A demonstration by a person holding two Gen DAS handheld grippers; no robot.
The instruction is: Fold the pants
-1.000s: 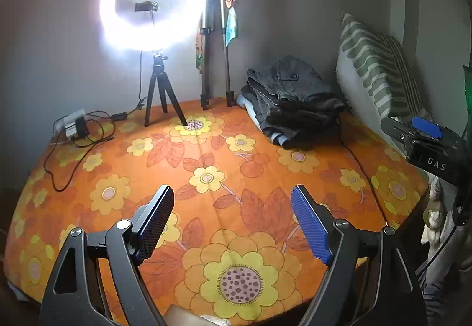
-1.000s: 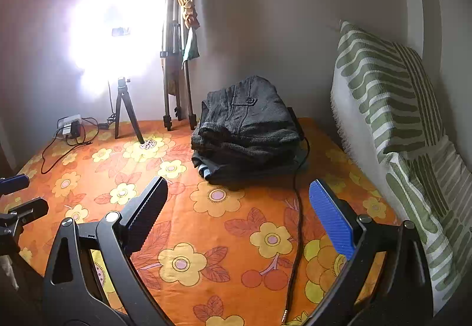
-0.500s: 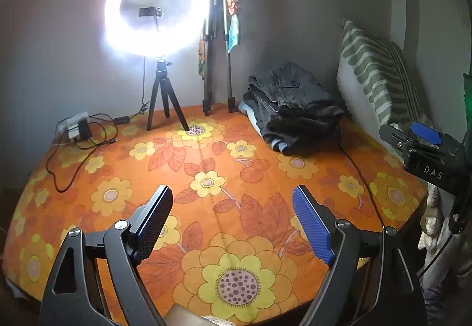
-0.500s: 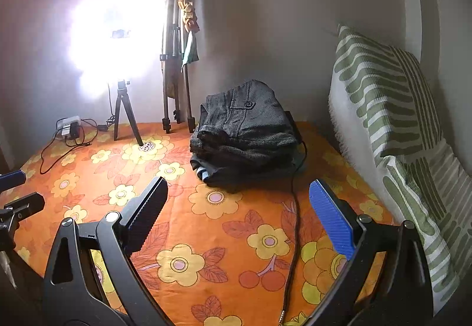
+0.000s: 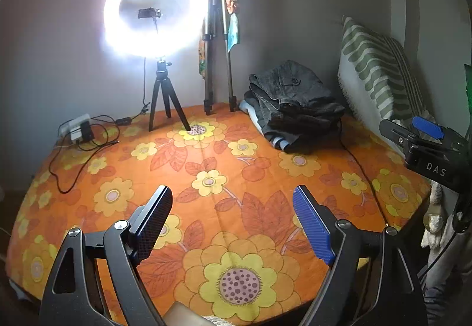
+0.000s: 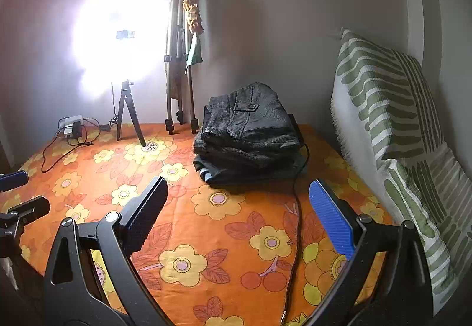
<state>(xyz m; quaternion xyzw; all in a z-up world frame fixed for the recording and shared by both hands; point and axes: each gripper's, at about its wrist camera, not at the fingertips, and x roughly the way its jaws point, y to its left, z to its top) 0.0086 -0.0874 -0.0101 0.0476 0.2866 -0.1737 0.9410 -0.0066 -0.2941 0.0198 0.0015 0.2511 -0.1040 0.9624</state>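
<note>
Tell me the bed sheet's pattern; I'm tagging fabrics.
Orange bed sheet with big yellow flowers and red-brown leaves, clearest in the left wrist view.

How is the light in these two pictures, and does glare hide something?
Left wrist view: the ring light glares white, yet its ring shape and the small device in its middle stay readable. Right wrist view: the same light blooms into a blob that hazes the wall around it; the stack of pants stays dim but sharp. Both views bend at the edges.

home bedroom | floral bedsheet (image 5: pixel 206 178) | striped pillow (image 6: pixel 392 107) | ring light (image 5: pixel 153 10)
</note>
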